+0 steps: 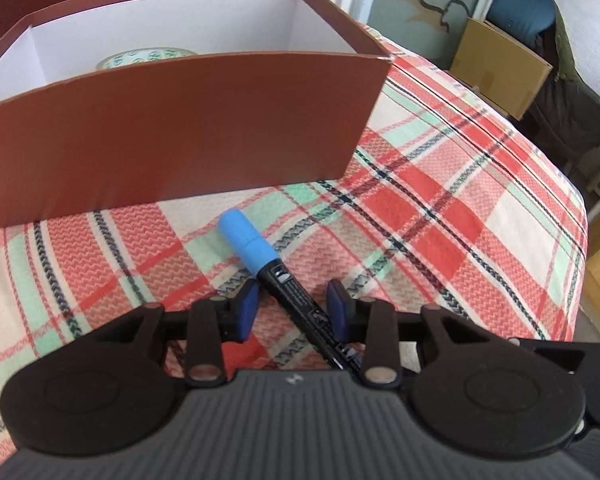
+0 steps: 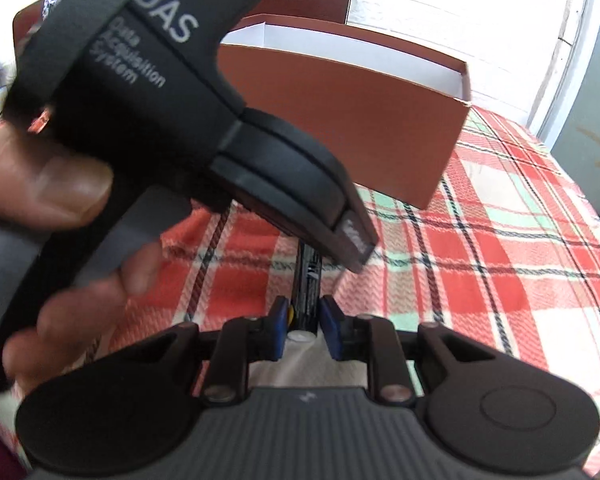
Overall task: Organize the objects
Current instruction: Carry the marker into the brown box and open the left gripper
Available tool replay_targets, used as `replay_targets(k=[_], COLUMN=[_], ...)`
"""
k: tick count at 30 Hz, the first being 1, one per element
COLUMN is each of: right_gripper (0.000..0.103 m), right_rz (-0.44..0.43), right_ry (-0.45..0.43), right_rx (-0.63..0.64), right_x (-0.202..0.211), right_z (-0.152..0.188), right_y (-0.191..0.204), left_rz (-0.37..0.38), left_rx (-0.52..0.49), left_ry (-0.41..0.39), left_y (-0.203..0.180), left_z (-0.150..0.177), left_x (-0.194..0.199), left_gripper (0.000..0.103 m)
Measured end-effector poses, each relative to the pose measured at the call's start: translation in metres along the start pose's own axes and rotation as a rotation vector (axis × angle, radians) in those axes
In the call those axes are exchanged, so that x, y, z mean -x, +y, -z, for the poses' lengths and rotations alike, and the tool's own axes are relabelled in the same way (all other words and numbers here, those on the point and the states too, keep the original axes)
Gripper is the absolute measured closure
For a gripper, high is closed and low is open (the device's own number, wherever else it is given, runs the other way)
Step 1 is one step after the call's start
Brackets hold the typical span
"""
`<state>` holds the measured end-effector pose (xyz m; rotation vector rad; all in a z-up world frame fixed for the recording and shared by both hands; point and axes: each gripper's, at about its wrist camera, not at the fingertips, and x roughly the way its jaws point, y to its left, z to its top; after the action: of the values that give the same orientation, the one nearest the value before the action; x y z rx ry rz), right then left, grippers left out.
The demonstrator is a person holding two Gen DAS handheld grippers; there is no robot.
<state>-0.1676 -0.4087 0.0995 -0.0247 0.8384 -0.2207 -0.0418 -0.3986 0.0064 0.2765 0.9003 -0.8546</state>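
Blue-capped black marker (image 1: 276, 276) lies slanted between the left hand-held gripper's (image 1: 296, 308) narrowly parted pads, low centre of the left wrist view; neither pad presses it. In the right wrist view, the right hand-held gripper (image 2: 304, 326) clamps the marker's black barrel at lower centre. Behind stands a brown cardboard box (image 1: 172, 132) on the plaid-clothed bench (image 1: 440, 216), holding a tape roll (image 1: 148, 58).

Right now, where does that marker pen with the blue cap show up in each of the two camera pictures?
Left wrist view: the marker lies slantwise at lower centre, blue cap toward the box, its black barrel between the left claw's pads.
Right wrist view: only its black barrel shows, low centre, gripped by the right claw; the cap is hidden behind the other tool.
Shared landmark: the brown box on the plaid cloth.
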Motion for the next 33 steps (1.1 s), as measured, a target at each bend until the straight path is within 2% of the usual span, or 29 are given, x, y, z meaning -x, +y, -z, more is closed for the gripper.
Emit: replay_targets(k=[6,12,17,24,33], right_gripper=[0.084,0.082,0.082,0.082,0.081], right_rz=[0.047,0.096,0.099,0.097,0.052], right_ry=[-0.033,-0.010,-0.007,-0.015,-0.050], right_rx=[-0.093,-0.010,-0.027,-0.013,-0.041], right_x=[0.001,0.003,0.007,0.007,0.009], right_z=[0.007,0.002,0.004,0.003,0.007], right_y=[0.005,0.023,0.025,0.029,0.021], left_rz=[0.032,0.065,0.054,0.059,0.009], left_rx=[-0.064,0.028,0.006,0.030,0.008], left_ry=[-0.024,-0.030,-0.031,-0.034,-0.030], left_y=[0.000,0.017,0.014,0.020,0.011], left_z=[0.005,0.013,0.017,0.021,0.021], left_x=[0.000,0.009,0.013,0.016,0.015], left_gripper=[0.063,0.060,0.060,0.059,0.059])
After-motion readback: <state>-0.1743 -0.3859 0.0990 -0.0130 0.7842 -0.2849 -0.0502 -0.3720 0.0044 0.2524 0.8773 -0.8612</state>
